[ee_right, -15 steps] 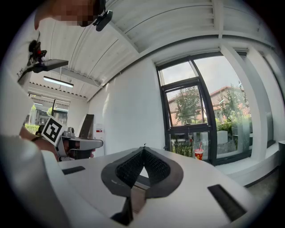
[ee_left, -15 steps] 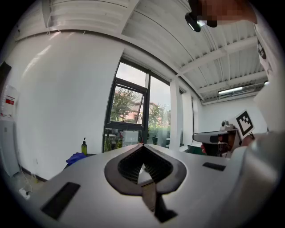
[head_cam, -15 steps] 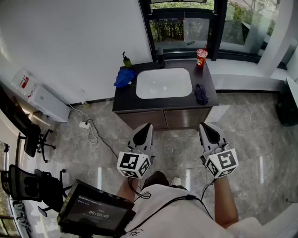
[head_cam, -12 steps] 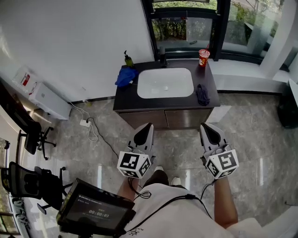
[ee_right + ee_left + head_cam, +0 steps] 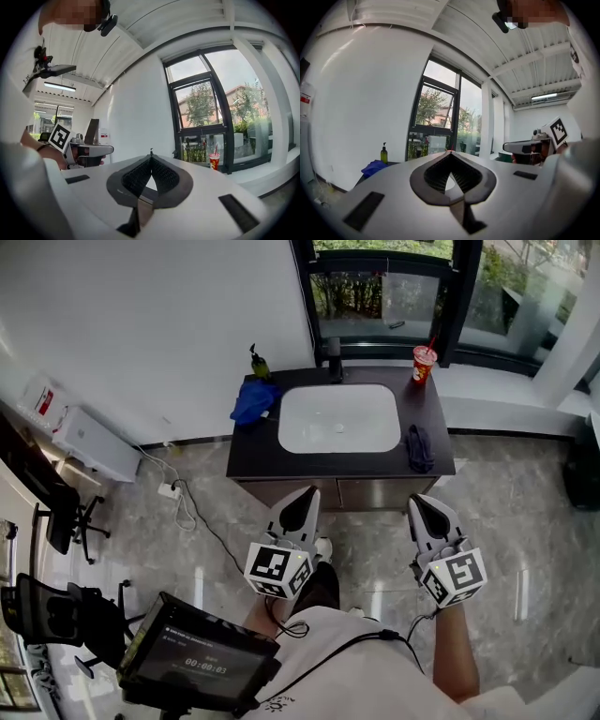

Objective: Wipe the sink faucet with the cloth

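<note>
Both grippers hang over the floor, well short of the bench [image 5: 251, 461]. Left gripper [image 5: 305, 495] is closed with nothing in it. Right gripper [image 5: 418, 502] is closed too, also empty. The faucet [image 5: 335, 357] stands behind the sink [image 5: 309, 420], untouched. I see a dark cloth [image 5: 418, 447] on the bench right of the sink. A blue cloth [image 5: 251, 401] lies left of it, by the soap bottle [image 5: 258, 363].

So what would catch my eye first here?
The white sink set in a dark counter under the window, with a bright blue cloth at its left and a red cup at the back right. Nearer, the left tongs and right tongs are held shut and empty, short of the counter.
</note>
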{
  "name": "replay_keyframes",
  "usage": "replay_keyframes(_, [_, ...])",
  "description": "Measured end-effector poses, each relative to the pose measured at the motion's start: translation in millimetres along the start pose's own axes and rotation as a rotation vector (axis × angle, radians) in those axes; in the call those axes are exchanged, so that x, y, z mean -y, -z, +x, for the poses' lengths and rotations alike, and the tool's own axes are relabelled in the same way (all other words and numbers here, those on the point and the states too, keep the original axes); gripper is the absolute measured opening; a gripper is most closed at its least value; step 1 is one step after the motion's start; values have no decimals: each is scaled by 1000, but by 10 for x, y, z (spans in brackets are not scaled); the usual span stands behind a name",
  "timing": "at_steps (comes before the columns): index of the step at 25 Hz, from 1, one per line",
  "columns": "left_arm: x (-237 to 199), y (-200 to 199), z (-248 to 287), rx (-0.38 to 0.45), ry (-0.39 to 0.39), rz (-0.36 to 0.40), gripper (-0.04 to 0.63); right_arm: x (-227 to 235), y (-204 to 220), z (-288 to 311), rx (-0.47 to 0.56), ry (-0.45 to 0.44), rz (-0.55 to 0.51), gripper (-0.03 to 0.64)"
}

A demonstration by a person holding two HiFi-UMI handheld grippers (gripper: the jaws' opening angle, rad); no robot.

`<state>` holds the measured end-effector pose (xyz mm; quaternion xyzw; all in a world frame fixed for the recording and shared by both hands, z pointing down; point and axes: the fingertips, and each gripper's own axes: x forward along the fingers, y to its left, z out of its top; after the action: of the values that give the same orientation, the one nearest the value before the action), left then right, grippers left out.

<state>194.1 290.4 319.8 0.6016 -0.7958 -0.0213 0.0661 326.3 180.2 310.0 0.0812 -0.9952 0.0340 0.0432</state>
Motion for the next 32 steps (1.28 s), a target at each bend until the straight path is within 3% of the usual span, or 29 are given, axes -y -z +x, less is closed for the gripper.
replay_keyframes(16, [-1670,-435,1780,-19,134,24,-8,724,-377,2251,13,74,10,3])
replay_keyframes(24, [-1918,-426,2261,-38,184,2,-8,1026,-298,2598,-28,129,35,3])
replay_keyframes(32, [-1890,-376,2587,-48,148,-17,-8,1292,-294,2880,-22,62,43,3])
